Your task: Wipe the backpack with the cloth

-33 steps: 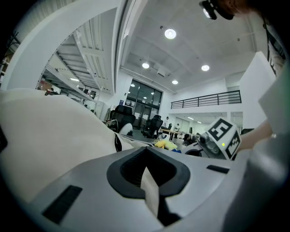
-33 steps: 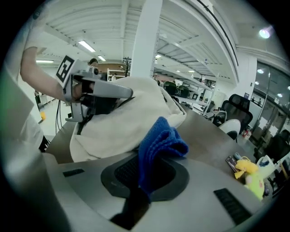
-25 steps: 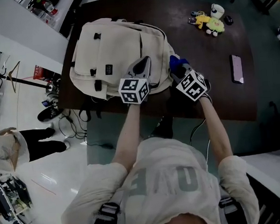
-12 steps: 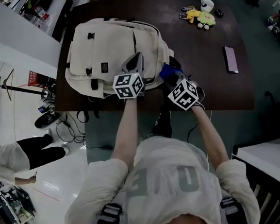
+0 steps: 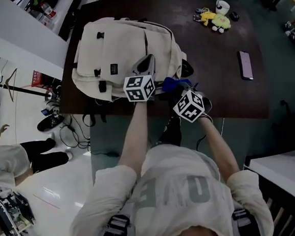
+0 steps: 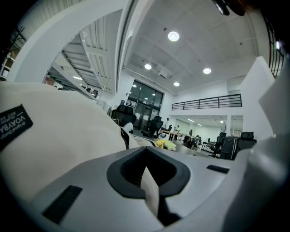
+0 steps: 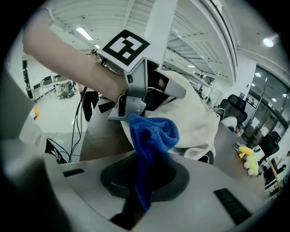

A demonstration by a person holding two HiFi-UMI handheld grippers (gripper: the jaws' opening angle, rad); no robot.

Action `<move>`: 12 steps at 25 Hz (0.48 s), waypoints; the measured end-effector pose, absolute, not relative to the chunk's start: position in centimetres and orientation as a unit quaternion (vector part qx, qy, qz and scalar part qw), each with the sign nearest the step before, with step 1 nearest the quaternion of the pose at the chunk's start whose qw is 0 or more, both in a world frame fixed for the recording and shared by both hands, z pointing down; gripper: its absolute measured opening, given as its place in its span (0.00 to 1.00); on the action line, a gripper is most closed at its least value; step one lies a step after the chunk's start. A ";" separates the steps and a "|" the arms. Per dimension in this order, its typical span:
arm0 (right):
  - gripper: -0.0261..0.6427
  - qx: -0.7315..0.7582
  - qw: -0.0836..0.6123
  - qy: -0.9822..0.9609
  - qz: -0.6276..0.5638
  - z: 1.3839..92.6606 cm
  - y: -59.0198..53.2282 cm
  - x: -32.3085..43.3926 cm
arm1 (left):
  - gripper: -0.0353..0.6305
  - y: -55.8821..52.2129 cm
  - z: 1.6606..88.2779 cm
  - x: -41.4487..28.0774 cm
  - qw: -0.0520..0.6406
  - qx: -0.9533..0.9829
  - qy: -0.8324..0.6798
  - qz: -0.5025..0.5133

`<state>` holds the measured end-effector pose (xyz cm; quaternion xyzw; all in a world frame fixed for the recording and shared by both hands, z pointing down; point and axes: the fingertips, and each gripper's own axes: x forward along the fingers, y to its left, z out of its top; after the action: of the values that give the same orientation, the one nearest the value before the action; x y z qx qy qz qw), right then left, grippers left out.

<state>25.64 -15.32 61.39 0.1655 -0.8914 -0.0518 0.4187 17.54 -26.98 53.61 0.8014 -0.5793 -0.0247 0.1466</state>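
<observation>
I see a cream canvas backpack [image 5: 116,51] with black buckles [image 5: 102,86] on the dark brown table [image 5: 221,82], a bright blue terry cloth [image 5: 172,83] at its edge, and a yellow plush toy [image 5: 215,21] beyond.

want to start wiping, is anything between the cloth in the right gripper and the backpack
Partly. The left gripper, shut on the backpack's near edge, sits just past the cloth's left side. Right of it, bare backpack fabric lies open.
</observation>
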 end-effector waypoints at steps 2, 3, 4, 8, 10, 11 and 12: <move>0.10 0.150 0.409 -0.899 -0.038 61.1 -15.4 25.8 | 0.06 -27.1 53.5 17.4 0.154 0.798 -0.581 -0.027; 0.10 0.141 0.399 -0.906 -0.027 60.5 -15.6 26.0 | 0.06 -27.1 53.3 17.2 0.160 0.794 -0.586 -0.033; 0.10 0.134 0.387 -0.912 -0.018 59.7 -16.0 26.3 | 0.06 -27.1 52.8 16.9 0.163 0.787 -0.594 -0.042; 0.10 0.134 0.324 -0.936 -0.036 53.7 -21.7 27.4 | 0.06 -28.4 46.6 14.8 0.092 0.784 -0.611 -0.063; 0.10 0.114 0.302 -0.943 -0.078 49.9 -26.6 26.9 | 0.06 -30.6 43.5 12.5 0.058 0.779 -0.620 -0.069; 0.10 0.093 0.295 -0.945 -0.105 48.3 -29.0 26.1 | 0.06 -31.7 42.4 11.1 0.049 0.774 -0.627 -0.073; 0.10 0.069 0.287 -0.946 -0.134 46.7 -31.2 24.9 | 0.06 -32.7 41.7 9.6 0.045 0.768 -0.634 -0.075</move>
<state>24.92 -31.23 46.71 0.0686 -0.9460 -0.1336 0.2873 9.60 -32.75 41.70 0.7682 -0.6342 -0.0752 0.0451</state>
